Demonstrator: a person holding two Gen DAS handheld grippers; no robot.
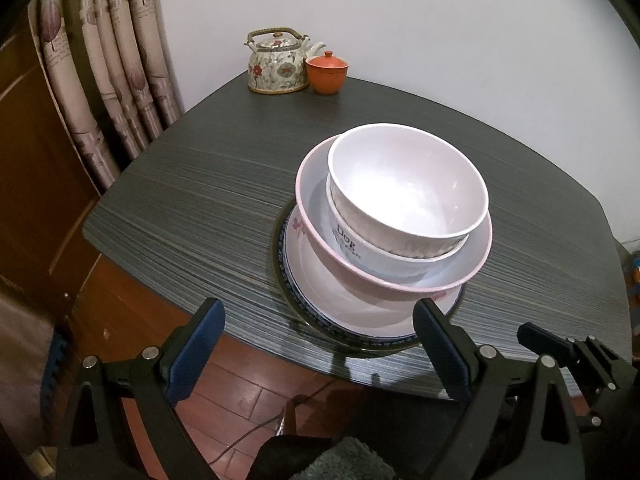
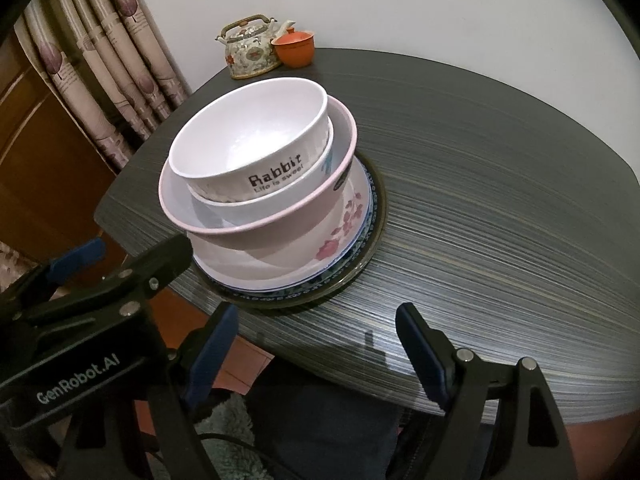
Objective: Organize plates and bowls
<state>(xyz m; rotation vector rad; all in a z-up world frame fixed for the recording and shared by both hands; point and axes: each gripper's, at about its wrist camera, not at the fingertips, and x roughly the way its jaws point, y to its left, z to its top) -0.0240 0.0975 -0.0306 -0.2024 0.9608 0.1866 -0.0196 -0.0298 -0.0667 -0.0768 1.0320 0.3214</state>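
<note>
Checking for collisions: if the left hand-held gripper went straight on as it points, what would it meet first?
Probably the stack's bottom plate near the table edge; depth is unclear. The left hand-held gripper is open.

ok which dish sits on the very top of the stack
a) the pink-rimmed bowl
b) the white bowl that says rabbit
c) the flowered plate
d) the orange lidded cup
b: the white bowl marked Rabbit is nested highest, above the pink-rimmed bowl and the flowered plate; the orange lidded cup stands apart by the teapot.

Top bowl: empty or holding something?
Empty. The top bowl shows a bare white inside in both views, sitting nested upright in the stack.
</note>
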